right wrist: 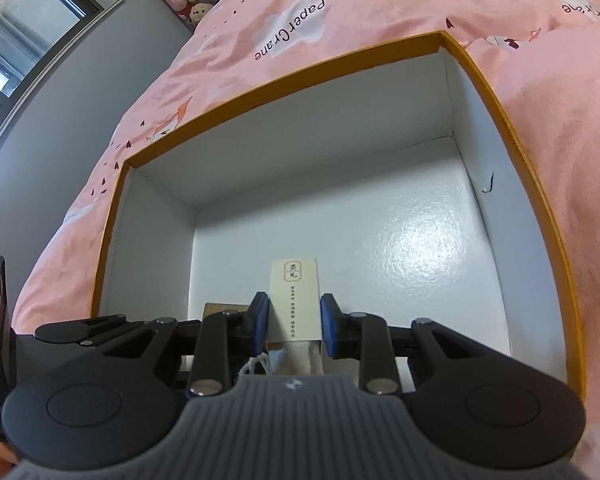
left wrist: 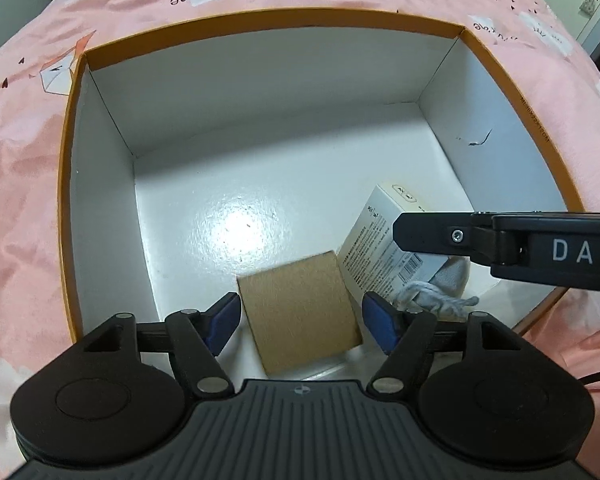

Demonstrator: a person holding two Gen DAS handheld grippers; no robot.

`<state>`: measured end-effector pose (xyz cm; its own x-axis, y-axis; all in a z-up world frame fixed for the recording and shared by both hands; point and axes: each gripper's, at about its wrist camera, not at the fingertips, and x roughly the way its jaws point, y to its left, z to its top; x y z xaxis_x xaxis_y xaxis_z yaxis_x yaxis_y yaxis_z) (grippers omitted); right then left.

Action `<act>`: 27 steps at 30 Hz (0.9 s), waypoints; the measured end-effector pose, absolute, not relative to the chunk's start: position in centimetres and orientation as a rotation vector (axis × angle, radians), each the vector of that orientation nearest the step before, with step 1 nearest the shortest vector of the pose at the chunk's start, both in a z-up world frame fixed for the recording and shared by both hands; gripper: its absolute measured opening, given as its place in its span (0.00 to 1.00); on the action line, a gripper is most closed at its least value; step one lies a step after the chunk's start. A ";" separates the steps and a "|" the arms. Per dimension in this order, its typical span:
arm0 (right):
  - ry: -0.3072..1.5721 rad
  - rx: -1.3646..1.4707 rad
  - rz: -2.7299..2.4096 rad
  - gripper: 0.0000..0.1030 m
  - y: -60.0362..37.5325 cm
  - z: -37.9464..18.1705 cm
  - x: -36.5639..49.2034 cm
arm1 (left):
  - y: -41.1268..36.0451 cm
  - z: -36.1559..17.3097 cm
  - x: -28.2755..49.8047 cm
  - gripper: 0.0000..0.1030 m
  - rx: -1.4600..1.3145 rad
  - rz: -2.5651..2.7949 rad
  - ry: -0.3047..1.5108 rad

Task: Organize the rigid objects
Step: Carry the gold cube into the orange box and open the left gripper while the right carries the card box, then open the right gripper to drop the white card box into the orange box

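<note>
The brown carton (left wrist: 300, 312) is released between the spread left tongs (left wrist: 300, 320) inside the storage box (left wrist: 260, 24); the white carton (right wrist: 296, 300), clamped by the right tongs (right wrist: 294, 322), may be knocked against it on lowering.

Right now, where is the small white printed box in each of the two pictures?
Left wrist view: the white box leans at lower right inside the big box, beside the brown box, partly behind the right tool.
Right wrist view: the white box sits bottom centre, between the right tool's pads.
Shared landmark: the big box's orange rim.
</note>
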<state>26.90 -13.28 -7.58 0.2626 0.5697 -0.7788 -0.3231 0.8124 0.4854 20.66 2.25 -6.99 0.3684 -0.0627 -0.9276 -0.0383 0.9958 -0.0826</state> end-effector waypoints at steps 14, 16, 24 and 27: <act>1.133 0.198 0.550 0.26 -12.5 -7.7 26.8 | 4.8 -1.0 15.0 0.84 -0.176 0.145 0.808; 1.126 0.183 0.566 0.26 -11.8 -7.8 26.5 | 5.0 -0.9 14.5 0.84 -0.154 0.183 0.800; 1.161 0.200 0.619 0.27 -9.6 -8.2 25.5 | 6.7 -1.9 13.9 0.61 -0.197 0.210 0.840; 1.177 0.234 0.637 0.27 -9.2 -8.4 25.5 | 6.9 -2.1 13.8 0.53 -0.222 0.194 0.843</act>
